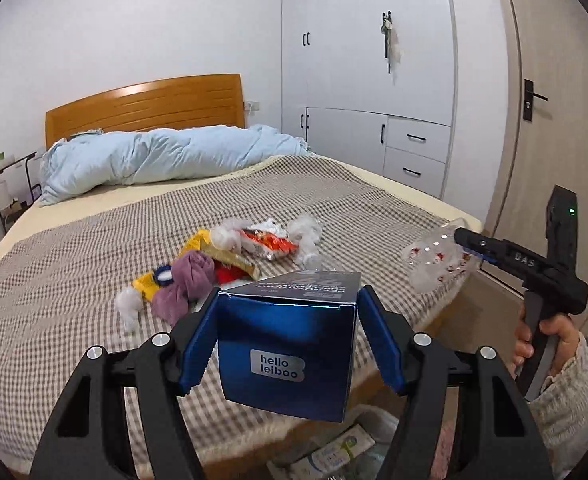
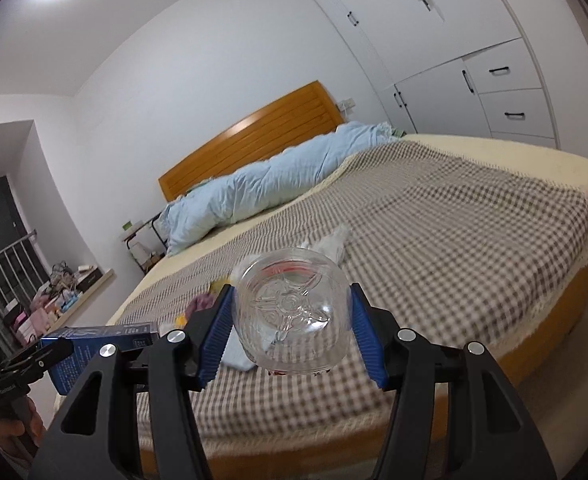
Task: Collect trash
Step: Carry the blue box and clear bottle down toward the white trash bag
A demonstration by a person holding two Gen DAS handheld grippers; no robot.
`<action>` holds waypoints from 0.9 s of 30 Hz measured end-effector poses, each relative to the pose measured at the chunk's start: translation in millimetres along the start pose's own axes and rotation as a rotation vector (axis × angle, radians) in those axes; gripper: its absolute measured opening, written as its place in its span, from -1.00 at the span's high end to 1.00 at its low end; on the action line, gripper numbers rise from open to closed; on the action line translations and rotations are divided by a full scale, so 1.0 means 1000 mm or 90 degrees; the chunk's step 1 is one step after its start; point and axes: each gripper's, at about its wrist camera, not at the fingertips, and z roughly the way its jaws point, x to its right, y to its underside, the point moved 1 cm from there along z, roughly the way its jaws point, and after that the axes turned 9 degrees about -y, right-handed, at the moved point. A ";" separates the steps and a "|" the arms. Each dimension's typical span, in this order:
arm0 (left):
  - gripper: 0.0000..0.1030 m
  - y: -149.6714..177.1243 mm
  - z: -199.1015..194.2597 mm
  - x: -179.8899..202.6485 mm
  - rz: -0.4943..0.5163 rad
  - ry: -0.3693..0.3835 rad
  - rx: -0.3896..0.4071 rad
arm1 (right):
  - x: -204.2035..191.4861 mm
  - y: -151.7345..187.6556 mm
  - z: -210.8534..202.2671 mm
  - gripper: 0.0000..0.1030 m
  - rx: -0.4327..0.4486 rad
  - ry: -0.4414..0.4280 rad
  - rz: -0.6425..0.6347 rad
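My left gripper [image 1: 290, 344] is shut on a shiny blue carton [image 1: 286, 356] marked "hello leiboo", lifted over the bed's near edge. My right gripper [image 2: 290, 332] is shut on a clear plastic bottle [image 2: 292, 320], seen bottom-first; the left wrist view shows that bottle [image 1: 437, 260] at the right, held by the right gripper [image 1: 463, 240] in a hand. The blue carton [image 2: 102, 344] also shows at the lower left of the right wrist view. On the checked bedspread [image 1: 94, 248] lies a pile of trash [image 1: 230, 256]: yellow and orange wrappers, white tissue wads, a purple cloth.
A rolled light-blue quilt [image 1: 166, 156] lies by the wooden headboard [image 1: 146, 104]. White wardrobes [image 1: 373, 80] and a door [image 1: 553, 100] stand to the right. A bag with packaging [image 1: 333, 452] sits on the floor below the bed's edge. A small bedside stand [image 1: 10, 184] is at the left.
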 end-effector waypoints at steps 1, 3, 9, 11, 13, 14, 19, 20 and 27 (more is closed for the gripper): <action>-0.27 0.005 -0.004 0.001 0.002 0.001 -0.003 | -0.002 0.006 -0.003 -0.08 -0.008 -0.002 0.001; -0.27 0.018 -0.012 0.005 0.010 0.002 -0.010 | -0.005 0.017 -0.007 -0.08 -0.022 -0.002 0.004; -0.27 0.062 -0.026 0.012 0.014 0.027 -0.041 | -0.006 0.052 -0.017 -0.08 -0.071 0.001 0.017; -0.27 0.075 -0.025 0.012 0.009 0.033 -0.056 | -0.005 0.064 -0.020 -0.08 -0.085 0.004 0.018; -0.27 0.089 -0.024 0.013 0.007 0.038 -0.071 | -0.004 0.075 -0.023 -0.08 -0.097 0.005 0.023; -0.27 0.095 -0.025 0.013 0.008 0.040 -0.077 | -0.003 0.080 -0.024 -0.08 -0.102 0.004 0.026; -0.27 0.118 -0.022 0.017 0.004 0.051 -0.099 | 0.003 0.100 -0.027 -0.08 -0.129 0.005 0.041; -0.27 0.121 -0.022 0.018 0.004 0.052 -0.102 | 0.005 0.104 -0.027 -0.08 -0.133 0.006 0.043; -0.27 0.149 -0.007 0.022 -0.010 0.069 -0.134 | 0.017 0.125 -0.025 -0.08 -0.170 0.021 0.061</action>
